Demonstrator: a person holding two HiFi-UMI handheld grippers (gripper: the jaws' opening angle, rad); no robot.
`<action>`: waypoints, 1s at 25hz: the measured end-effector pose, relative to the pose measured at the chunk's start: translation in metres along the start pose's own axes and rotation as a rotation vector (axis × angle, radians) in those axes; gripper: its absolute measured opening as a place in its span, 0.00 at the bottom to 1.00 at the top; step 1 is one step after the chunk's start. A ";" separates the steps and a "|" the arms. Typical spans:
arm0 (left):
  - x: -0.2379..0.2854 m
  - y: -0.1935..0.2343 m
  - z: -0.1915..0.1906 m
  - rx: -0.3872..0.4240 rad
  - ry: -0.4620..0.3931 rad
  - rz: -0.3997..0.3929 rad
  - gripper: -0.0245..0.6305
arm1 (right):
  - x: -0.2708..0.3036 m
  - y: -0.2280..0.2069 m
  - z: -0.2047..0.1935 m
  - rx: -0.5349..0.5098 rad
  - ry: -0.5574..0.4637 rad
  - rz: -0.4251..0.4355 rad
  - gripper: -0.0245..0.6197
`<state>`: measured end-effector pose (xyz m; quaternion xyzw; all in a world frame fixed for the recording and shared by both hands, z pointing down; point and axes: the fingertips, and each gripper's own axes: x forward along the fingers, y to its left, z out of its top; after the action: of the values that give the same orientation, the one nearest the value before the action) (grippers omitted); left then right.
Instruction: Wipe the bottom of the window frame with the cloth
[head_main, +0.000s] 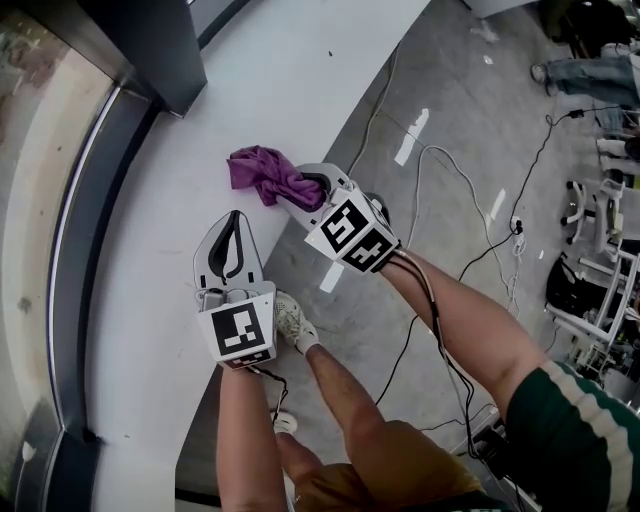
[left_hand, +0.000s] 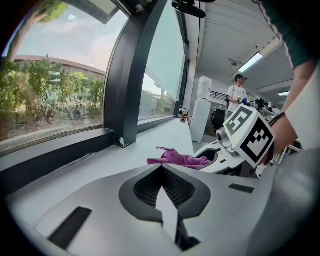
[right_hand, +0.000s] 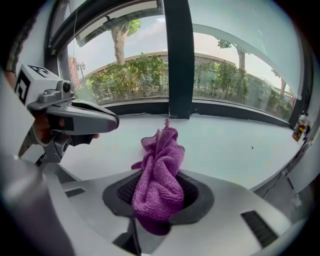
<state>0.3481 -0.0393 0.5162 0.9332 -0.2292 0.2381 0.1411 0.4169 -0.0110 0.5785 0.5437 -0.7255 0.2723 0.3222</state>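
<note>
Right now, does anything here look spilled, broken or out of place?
Nothing looks spilled or broken. The only untidy thing is the purple cloth: it is bunched into a crumpled wad in the right gripper over the white sill rather than spread flat. Loose cables also trail across the floor beside the sill.

Lab or open-plan work hall, not a home. A curved white ledge (head_main: 180, 300) runs under tall glazing with a dark window frame (left_hand: 135, 75), and there is greenery (right_hand: 145, 75) outside. The bare concrete floor (head_main: 480, 110) has white tape marks (head_main: 411, 137) and loose cables (head_main: 534, 163). Strip lights (left_hand: 251, 62) sit on a high ceiling, and a person (left_hand: 236, 95) stands far back. The white frames (head_main: 590, 270) at the edge are possibly chairs or equipment stands.
</note>
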 end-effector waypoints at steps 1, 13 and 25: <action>-0.001 -0.005 -0.005 0.002 0.001 -0.001 0.04 | -0.003 0.001 -0.008 0.005 0.001 -0.002 0.25; -0.017 -0.028 -0.017 -0.037 0.019 0.003 0.04 | -0.027 0.015 -0.051 0.006 0.034 -0.011 0.25; -0.039 -0.040 -0.024 -0.051 0.034 0.013 0.04 | -0.020 0.016 -0.053 0.055 0.045 -0.032 0.25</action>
<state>0.3281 0.0177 0.5104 0.9235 -0.2389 0.2492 0.1671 0.4148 0.0455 0.5966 0.5576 -0.7014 0.2993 0.3279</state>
